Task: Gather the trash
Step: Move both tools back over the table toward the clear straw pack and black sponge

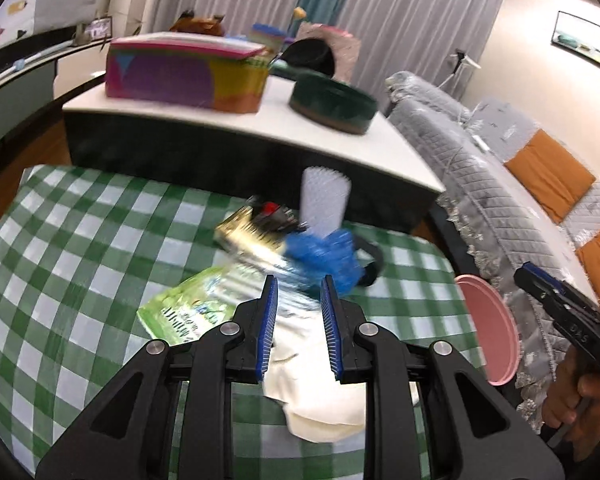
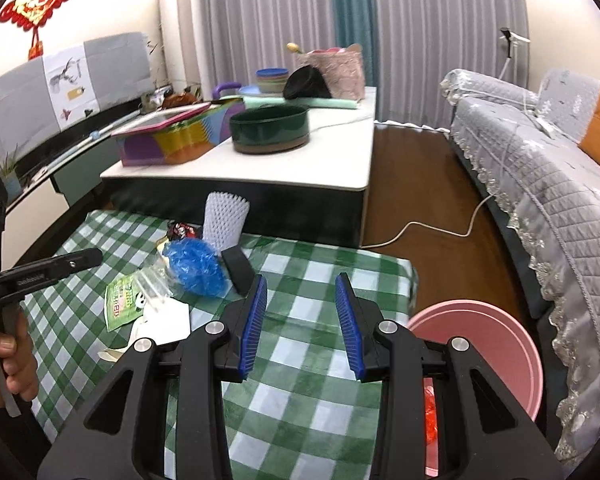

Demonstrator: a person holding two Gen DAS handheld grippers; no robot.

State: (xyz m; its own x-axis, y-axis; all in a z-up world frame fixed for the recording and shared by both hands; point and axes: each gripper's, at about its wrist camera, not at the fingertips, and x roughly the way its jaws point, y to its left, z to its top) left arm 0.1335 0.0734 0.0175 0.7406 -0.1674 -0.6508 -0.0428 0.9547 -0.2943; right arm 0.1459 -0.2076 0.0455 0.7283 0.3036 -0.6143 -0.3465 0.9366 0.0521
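Even indoor light, strong fisheye bending w/ dark corners; left wrist view motion-blurred, right sharper.

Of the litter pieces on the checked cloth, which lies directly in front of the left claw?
The white crumpled paper, right ahead of the left claw; the green packet lies aside, the blue wad farther on.

Hovering over a green-checked tablecloth (image 2: pixel 300 360): right gripper (image 2: pixel 302 284), jaws apart, nothing between. Lying in a heap at left: blue crumpled bag (image 2: pixel 196 266), green packet (image 2: pixel 122 304), white paper (image 2: pixel 168 320). Standing at right, beside the table: pink bin (image 2: pixel 500 344).
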